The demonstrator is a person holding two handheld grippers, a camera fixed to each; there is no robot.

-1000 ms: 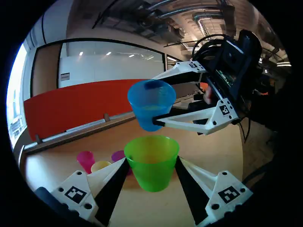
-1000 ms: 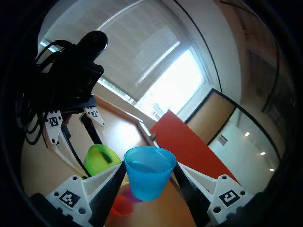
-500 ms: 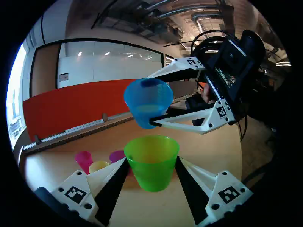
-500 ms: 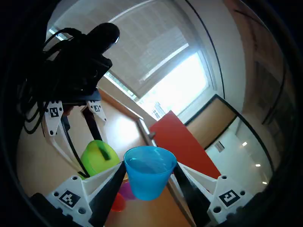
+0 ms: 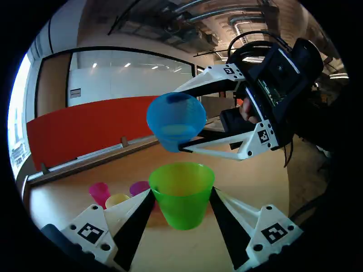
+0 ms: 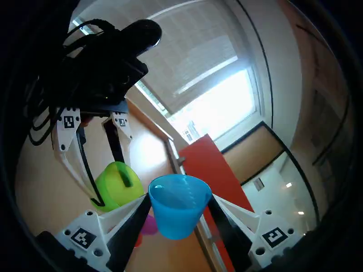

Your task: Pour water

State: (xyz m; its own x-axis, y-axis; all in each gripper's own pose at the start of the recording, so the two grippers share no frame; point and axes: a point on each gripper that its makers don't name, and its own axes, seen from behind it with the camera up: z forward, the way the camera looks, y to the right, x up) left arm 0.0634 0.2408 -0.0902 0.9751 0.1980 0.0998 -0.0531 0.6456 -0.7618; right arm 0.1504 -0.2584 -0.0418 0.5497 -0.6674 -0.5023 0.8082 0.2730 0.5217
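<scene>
Two cups are in play: the left hand-held gripper (image 5: 181, 194) clamps the green cup (image 5: 183, 211) upright over the desk (image 5: 258, 177) as receiver, while the right hand-held gripper (image 6: 179, 200) pinches the blue cup (image 5: 176, 113), tilted just above it, likely so its water (image 5: 174, 130) lands inside.

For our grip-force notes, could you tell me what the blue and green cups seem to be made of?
Blue cup: likely translucent plastic, smooth; the liquid level shows through its wall. Green cup: probably the same plastic, smooth, with light glowing through it.
</scene>
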